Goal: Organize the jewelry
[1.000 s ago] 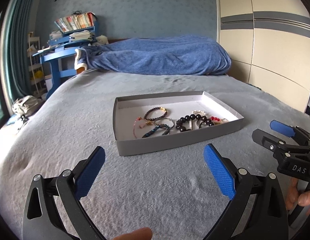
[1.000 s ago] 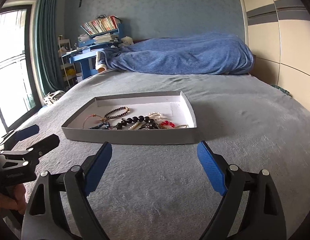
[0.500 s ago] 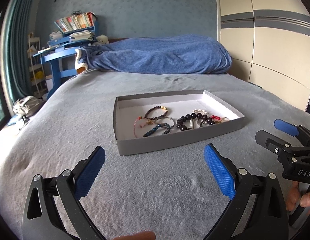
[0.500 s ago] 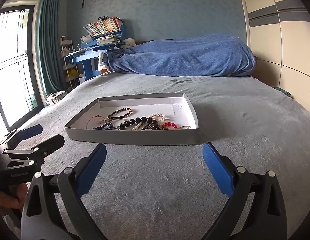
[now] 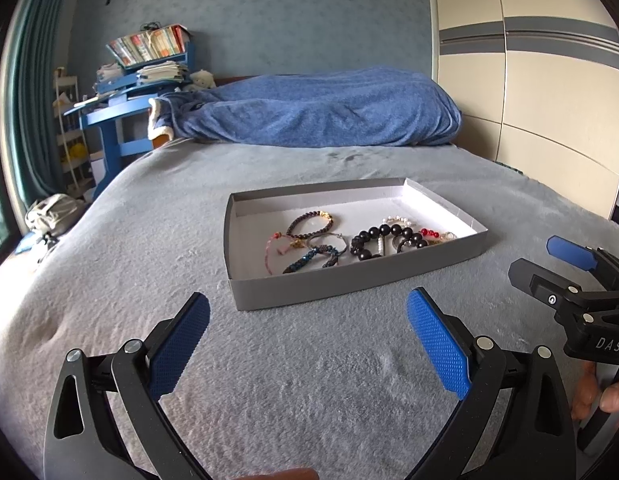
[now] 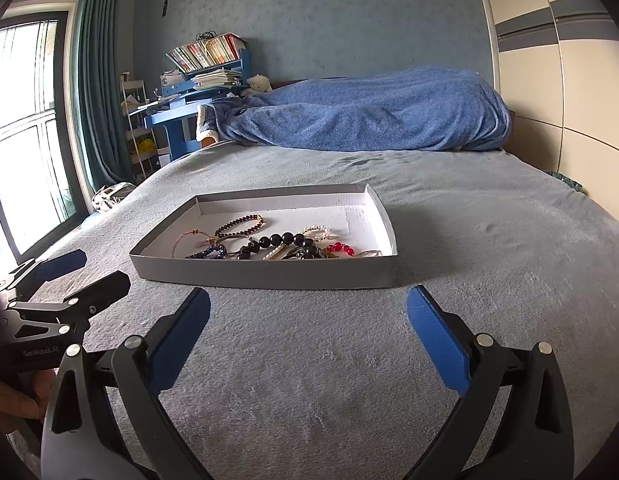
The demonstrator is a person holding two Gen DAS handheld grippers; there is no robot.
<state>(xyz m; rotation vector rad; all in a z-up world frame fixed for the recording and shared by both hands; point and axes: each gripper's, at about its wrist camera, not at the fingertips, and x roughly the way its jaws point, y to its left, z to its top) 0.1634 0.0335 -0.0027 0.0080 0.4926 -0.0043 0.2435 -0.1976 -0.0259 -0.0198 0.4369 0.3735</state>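
Note:
A shallow grey cardboard tray [image 5: 349, 286] lies on the grey bedspread. It holds a tangle of bracelets: a black bead one [image 5: 383, 236], a dark brown bead one [image 5: 311, 224], a blue braided one [image 5: 309, 260] and red beads [image 5: 427, 233]. My left gripper [image 5: 308, 304] is open just short of the tray's near wall, with nothing between its blue pads. My right gripper [image 6: 308, 298] is also open and empty, facing the tray [image 6: 269, 276] from its other near corner. Each gripper shows in the other's view: right gripper [image 5: 543, 260], left gripper [image 6: 89, 272].
A rumpled blue blanket [image 5: 309, 120] lies across the head of the bed. A blue desk with books [image 5: 121, 108] stands beyond the bed's left side, and a cream wardrobe [image 5: 529, 100] runs along the right. Bare bedspread [image 6: 489, 240] surrounds the tray.
The right gripper's jaws have spread wider. The left gripper and the tray look unchanged.

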